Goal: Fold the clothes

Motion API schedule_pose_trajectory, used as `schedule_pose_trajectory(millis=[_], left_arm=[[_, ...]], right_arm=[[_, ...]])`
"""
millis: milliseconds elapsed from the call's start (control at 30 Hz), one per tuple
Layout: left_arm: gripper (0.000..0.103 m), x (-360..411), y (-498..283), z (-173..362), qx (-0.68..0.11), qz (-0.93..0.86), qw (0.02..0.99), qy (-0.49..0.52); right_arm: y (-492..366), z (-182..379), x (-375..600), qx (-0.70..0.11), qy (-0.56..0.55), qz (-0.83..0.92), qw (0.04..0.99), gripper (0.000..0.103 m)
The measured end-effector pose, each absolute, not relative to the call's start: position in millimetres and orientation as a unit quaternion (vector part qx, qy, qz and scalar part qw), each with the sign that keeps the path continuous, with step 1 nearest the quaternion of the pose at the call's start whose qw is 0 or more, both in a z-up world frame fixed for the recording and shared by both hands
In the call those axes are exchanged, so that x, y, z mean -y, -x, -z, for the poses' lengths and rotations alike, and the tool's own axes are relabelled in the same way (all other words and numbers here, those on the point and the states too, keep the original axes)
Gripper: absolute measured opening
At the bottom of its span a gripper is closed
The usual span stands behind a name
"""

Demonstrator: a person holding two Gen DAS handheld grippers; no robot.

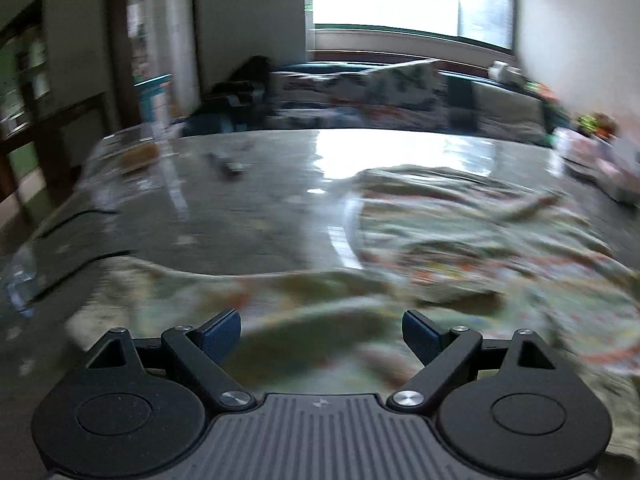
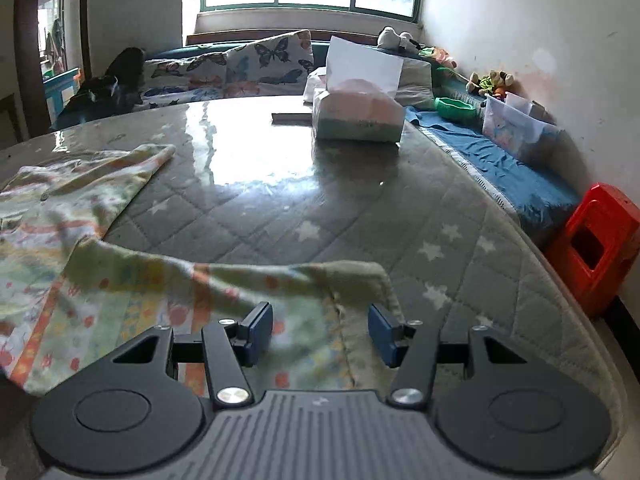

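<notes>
The garment [image 2: 120, 280] lies spread on the mattress [image 2: 320, 208]; a fold could be dragged crooked if only one layer is pinched. Both grippers, left [image 1: 320, 336] and right [image 2: 320, 330], are held open above it, nothing grasped. Toys, blurred, are kept in the clear bin [image 2: 516, 128].

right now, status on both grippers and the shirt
Left gripper open, fingers clear above cloth. Right gripper open over the sleeve end, nothing pinched. Printed shirt lies spread, unfolded on table. Tissue box far back, not in the way.
</notes>
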State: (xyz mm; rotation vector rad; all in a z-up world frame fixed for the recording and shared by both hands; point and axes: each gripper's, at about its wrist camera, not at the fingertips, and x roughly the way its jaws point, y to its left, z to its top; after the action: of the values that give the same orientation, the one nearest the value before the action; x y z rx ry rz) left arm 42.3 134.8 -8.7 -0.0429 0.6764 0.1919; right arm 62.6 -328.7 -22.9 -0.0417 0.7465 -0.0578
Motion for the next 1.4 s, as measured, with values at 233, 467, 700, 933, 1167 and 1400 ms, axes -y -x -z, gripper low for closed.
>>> schedule_pose_trajectory(millis=[233, 467, 700, 933, 1167, 1400], left_arm=[[0.084, -202.2, -65.5, 21.6, -0.353, -0.174, 0.919, 0.028], [0.079, -239.2, -84.2, 27.8, -0.361, -0.171, 0.915, 0.054], [0.08, -244.5, -105.5, 28.8, -0.361, -0.157, 0.918, 0.043], [0.08, -240.2, -106.2, 26.3, -0.366, -0.166, 0.915, 0.038], [0.09, -201.2, -85.9, 1.9, -0.341, -0.142, 0.928, 0.032], [0.098, -127.6, -67.8, -10.5, -0.327, -0.058, 0.943, 0.013]], right_arm=[[-56.1, 19.5, 325.3, -0.361, 0.018, 0.025, 0.932, 0.055], [-57.3, 23.9, 325.7, -0.371, 0.009, 0.021, 0.928, 0.06], [-65.3, 28.3, 332.2, -0.366, -0.005, 0.03, 0.93, 0.07], [-67.2, 27.7, 333.4, -0.364, -0.006, 0.029, 0.931, 0.071], [-58.4, 22.0, 339.1, -0.353, -0.022, 0.038, 0.934, 0.071], [-44.2, 22.1, 351.7, -0.346, -0.051, 0.065, 0.935, 0.068]])
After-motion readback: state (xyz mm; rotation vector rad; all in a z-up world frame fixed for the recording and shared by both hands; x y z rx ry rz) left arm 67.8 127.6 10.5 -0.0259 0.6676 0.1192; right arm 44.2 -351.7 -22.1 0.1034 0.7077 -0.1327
